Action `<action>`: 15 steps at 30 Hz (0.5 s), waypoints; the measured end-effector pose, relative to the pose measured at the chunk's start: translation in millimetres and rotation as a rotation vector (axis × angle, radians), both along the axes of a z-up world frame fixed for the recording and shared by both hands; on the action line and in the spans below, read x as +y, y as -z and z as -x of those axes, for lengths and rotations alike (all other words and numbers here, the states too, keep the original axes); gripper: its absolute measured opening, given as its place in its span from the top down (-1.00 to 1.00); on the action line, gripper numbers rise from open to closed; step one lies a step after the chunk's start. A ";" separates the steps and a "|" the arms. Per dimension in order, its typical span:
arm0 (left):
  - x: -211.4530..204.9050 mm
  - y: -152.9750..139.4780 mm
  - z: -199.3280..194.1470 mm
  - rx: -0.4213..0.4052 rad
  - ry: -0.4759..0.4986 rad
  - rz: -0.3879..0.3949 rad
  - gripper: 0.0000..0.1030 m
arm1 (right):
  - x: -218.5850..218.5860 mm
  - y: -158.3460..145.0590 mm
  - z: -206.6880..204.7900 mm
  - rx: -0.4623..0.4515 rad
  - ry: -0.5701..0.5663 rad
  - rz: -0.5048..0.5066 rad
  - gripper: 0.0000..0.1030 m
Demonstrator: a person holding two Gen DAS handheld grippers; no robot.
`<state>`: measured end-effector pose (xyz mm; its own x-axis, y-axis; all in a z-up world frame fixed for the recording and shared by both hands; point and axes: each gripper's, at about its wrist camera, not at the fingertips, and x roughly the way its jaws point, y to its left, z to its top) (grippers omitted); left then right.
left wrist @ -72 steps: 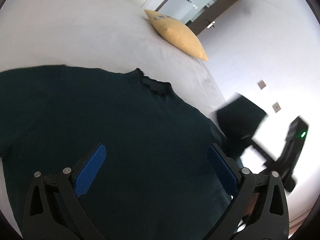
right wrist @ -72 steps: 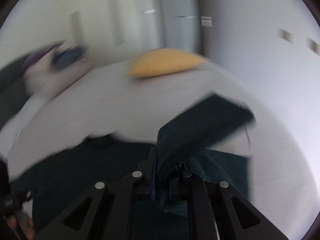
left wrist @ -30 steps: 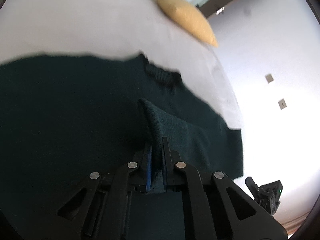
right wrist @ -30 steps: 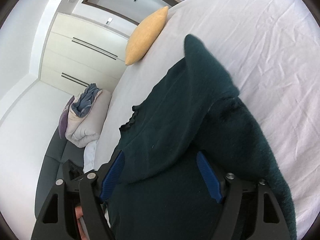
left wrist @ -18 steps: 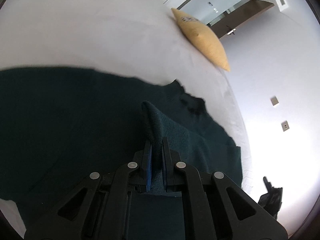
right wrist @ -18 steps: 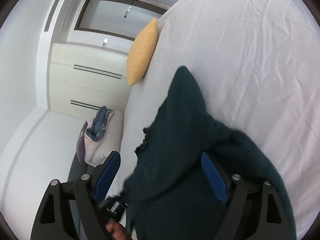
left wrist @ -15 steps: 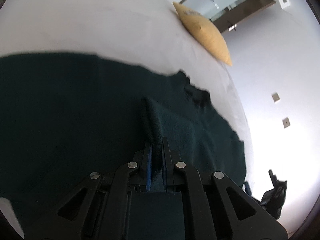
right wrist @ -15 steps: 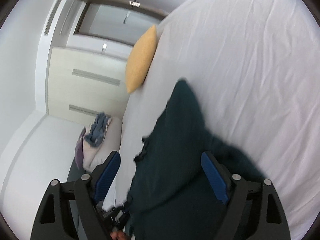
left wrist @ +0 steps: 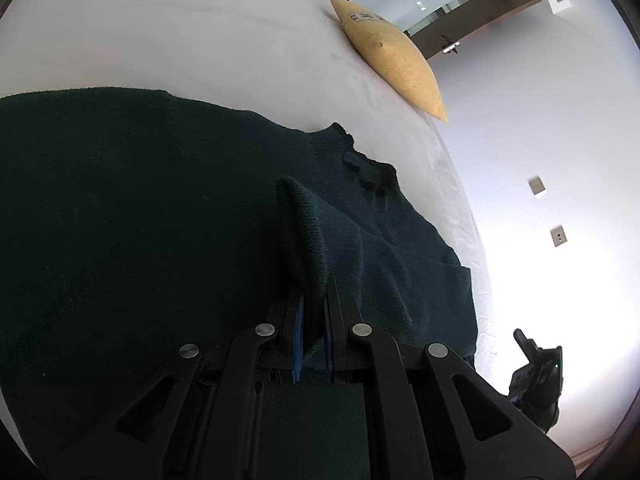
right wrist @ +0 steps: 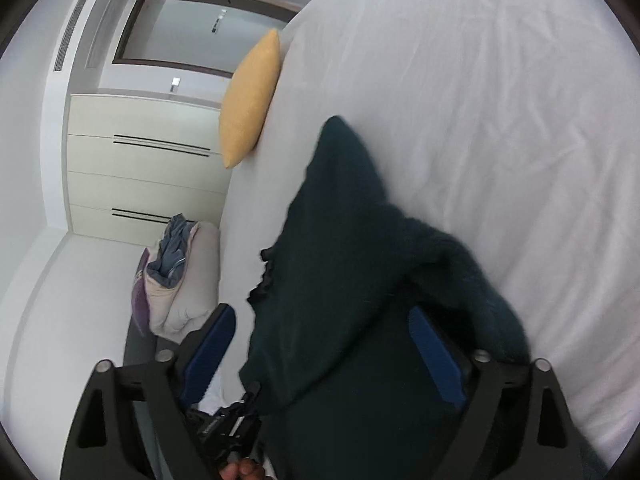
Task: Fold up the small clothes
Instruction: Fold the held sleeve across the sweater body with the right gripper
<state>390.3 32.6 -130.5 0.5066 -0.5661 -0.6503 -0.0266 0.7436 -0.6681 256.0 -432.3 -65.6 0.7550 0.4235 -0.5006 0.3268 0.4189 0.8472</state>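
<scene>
A dark green knit sweater (left wrist: 140, 208) lies on the white bed (left wrist: 180, 32), its ruffled collar (left wrist: 364, 164) toward the yellow pillow. My left gripper (left wrist: 313, 300) is shut on a raised fold of the sweater (left wrist: 300, 224), over the garment's middle. One side (left wrist: 420, 276) lies folded over the body. In the right wrist view the sweater (right wrist: 340, 280) runs between the spread blue pads of my right gripper (right wrist: 324, 344), which is open and empty above it. The left gripper (right wrist: 228, 436) shows at the bottom of that view.
A yellow pillow (left wrist: 392, 56) lies at the head of the bed, also in the right wrist view (right wrist: 250, 96). A pile of bedding and clothes (right wrist: 176, 276) sits beside the bed. White drawers (right wrist: 144, 168) and a doorway (right wrist: 200, 36) stand behind. The right gripper (left wrist: 536, 380) shows past the bed's edge.
My right gripper let go of the sleeve it carried over and opened. My left gripper closed on a fold of the sweater and holds it. Both views have shifted slightly since.
</scene>
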 end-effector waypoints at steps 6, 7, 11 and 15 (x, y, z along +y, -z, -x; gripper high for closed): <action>5.8 0.7 0.6 0.013 -0.015 -0.031 0.87 | -11.2 2.2 -20.9 0.020 0.033 0.085 -0.73; 9.7 3.4 1.7 0.019 -0.022 -0.026 0.87 | -15.1 5.4 -19.7 0.016 0.043 0.069 -0.69; 15.7 18.4 6.3 0.039 -0.028 0.005 0.87 | -22.3 12.5 -13.0 -0.013 0.053 0.037 -0.58; 19.9 21.2 5.1 0.041 -0.024 0.033 0.87 | -19.1 6.6 -10.6 0.020 0.020 0.040 -0.57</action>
